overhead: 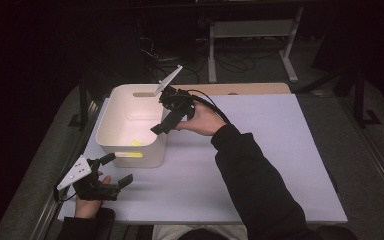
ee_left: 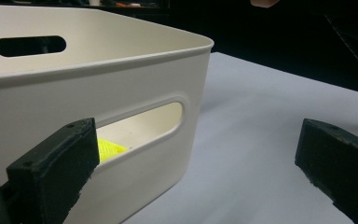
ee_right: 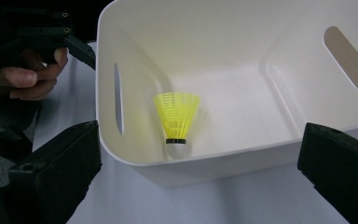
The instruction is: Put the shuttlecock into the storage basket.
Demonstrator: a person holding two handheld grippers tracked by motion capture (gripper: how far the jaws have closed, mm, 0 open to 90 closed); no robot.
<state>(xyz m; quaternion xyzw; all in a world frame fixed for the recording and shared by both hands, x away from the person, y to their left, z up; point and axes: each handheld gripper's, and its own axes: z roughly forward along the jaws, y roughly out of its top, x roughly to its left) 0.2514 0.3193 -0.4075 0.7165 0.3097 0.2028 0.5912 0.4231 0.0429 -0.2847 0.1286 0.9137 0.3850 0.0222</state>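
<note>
Yellow shuttlecock (ee_right: 176, 117) seen cork-down in white bin (ee_right: 223, 161) near tabletop's left edge; judged featherlight, skirt crushable (best gripped at cork). Right tool (overhead: 166, 123) and left tool (overhead: 114, 169) both spread apart, empty.

The right hand-held gripper (overhead: 166, 120) hangs tilted downward with jaws wide apart; the left hand-held gripper (overhead: 116, 170) rests low, jaws spread.

One white bin (ee_right: 223, 158) on the table; inside it, one yellow shuttlecock (ee_right: 177, 116). Two grippers present.
</note>
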